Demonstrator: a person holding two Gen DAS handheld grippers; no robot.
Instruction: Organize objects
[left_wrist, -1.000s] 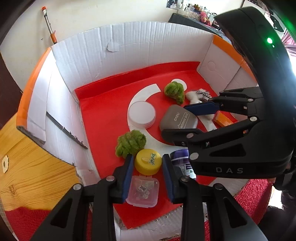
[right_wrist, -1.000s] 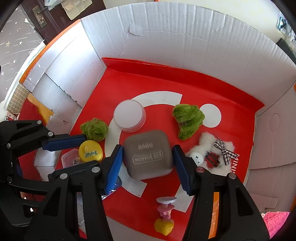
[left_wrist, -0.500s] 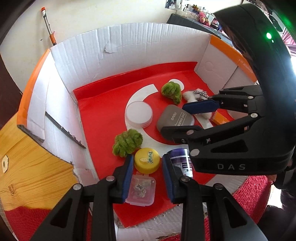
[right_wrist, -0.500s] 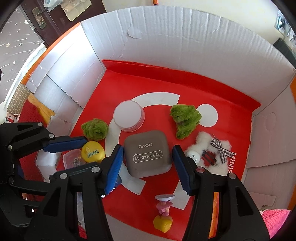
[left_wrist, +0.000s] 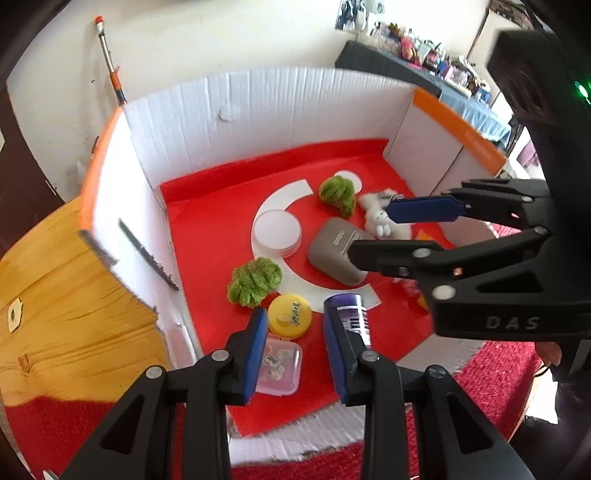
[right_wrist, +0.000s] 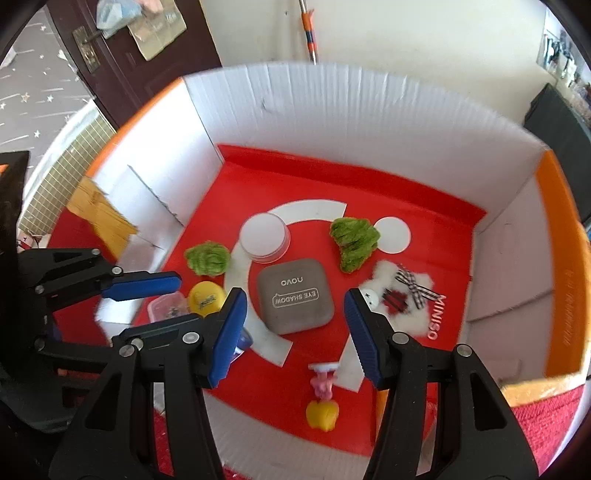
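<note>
Two hand-held grippers are pictured above an open cardboard box (right_wrist: 332, 122) with a red floor, set on a wooden table (left_wrist: 55, 314) and a red cloth (left_wrist: 491, 373). Nearly a dozen small items are scattered inside. A white round tub (right_wrist: 263, 236) is seen at the centre, with a green fuzzy clump (right_wrist: 207, 258) to its left and a second green clump (right_wrist: 354, 238) to its right. A white plush toy (right_wrist: 399, 295) with a checked bow is laid at the right, and a pink-and-yellow figurine (right_wrist: 323, 398) near the front edge. The grey eye-shadow case (right_wrist: 295, 321) lies flat just near of the tub. It is framed directly beneath the right gripper (right_wrist: 294, 299), whose jaws are spread wider than the case and are closed on nothing. The left gripper (left_wrist: 295, 314) is held over the near left corner, its jaws narrowly parted and empty. Below its tips a yellow cap (left_wrist: 290, 315) is seen, touching a clear plastic box (left_wrist: 279, 365) on its near side. A purple-capped bottle (left_wrist: 351, 314) lies just right of the cap, partly hidden by the left gripper's right finger. The near side of the case is screened in the left view by the right gripper's finger. An orange-and-white pole (left_wrist: 109, 70) is propped against the far wall.
</note>
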